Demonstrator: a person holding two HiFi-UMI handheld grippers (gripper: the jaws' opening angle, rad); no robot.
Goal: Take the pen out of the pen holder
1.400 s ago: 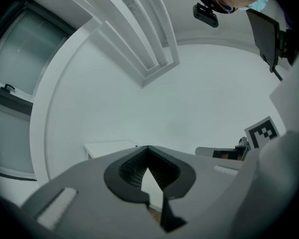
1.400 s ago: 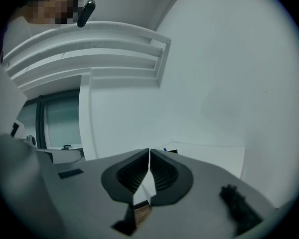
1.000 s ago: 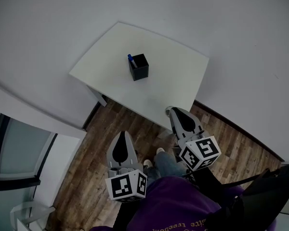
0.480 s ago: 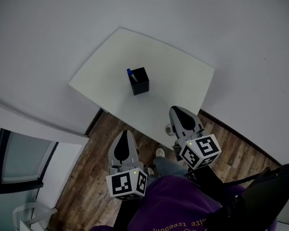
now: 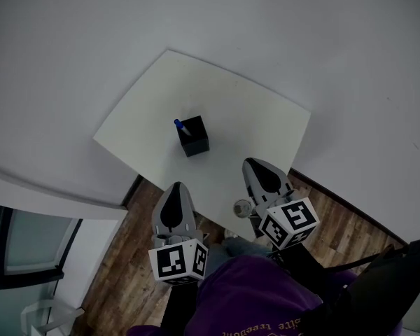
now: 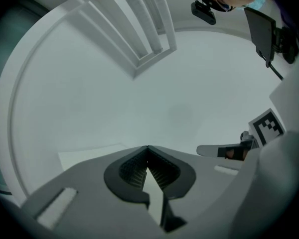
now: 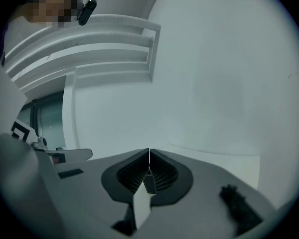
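Observation:
A black square pen holder (image 5: pixel 195 138) stands near the middle of the white table (image 5: pixel 253 110), with a blue pen (image 5: pixel 180 126) sticking out of its left side. My left gripper (image 5: pixel 176 186) is shut and empty, held over the wooden floor just short of the table's near edge. My right gripper (image 5: pixel 255 162) is also shut and empty, its tip over the table's near edge, right of and nearer than the holder. In the left gripper view the shut jaws (image 6: pixel 147 148) face a white wall above the table top. The right gripper view shows its jaws (image 7: pixel 149 152) closed too.
The table stands in a corner of white walls. Brown wood floor (image 5: pixel 126 271) lies below me, with a table leg (image 5: pixel 243 207) between the grippers. A glass panel (image 5: pixel 21 247) is at the lower left and a dark bag (image 5: pixel 385 285) at the lower right.
Both grippers have moved forward toward the table, still shut. The right tip now reaches over the table's near edge, and the pen holder sits closer in the head view.

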